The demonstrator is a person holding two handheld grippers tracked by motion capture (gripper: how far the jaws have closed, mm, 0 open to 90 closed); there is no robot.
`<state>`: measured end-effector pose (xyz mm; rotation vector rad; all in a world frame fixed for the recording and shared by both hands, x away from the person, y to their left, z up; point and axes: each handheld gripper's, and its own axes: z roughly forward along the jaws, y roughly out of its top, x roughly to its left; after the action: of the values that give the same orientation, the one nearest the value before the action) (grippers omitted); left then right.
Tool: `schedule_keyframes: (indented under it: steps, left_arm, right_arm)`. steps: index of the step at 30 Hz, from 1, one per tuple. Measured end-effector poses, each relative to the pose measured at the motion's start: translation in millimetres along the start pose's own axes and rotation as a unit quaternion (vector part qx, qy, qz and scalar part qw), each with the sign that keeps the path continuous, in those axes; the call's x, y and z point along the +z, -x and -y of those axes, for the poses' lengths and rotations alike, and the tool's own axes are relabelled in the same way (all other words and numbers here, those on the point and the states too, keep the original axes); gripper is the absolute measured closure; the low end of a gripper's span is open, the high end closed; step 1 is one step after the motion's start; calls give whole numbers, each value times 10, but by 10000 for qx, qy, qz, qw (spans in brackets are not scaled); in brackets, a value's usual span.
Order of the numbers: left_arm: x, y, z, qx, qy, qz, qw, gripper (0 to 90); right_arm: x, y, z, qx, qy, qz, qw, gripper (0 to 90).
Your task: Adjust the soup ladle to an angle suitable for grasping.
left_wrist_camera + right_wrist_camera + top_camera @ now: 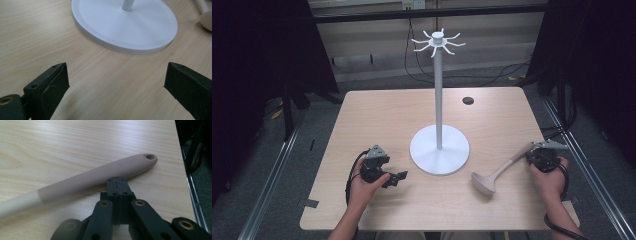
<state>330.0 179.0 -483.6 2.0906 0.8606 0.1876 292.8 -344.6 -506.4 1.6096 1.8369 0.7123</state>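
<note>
The ladle point(498, 173) is seen lying on the table point(377, 112), its handle just past the clenched, empty right gripper point(117, 182), so nothing is yet grasped or hung on the stand point(439, 100), near which the left gripper point(116, 80) is held released.

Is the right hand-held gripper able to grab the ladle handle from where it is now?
Probably yes: the right hand-held gripper, jaws shut, sits against the ladle handle on bare table; it must open first.

Light wooden table point(377, 115) with round black grommet hole point(468, 100), grey floor point(319, 120), black curtains point(257, 60) either side, pale wall point(377, 40) behind with trailing black cables point(412, 70).
</note>
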Motion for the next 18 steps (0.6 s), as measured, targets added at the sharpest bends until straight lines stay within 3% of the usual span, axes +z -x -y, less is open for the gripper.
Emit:
schedule_keyframes:
  steps: [18]
  left_arm:
    - [14,6,-11,-11,12,19,10000,52]
  right_arm:
    - [94,-22,-95,136,60,-139,9998,900]
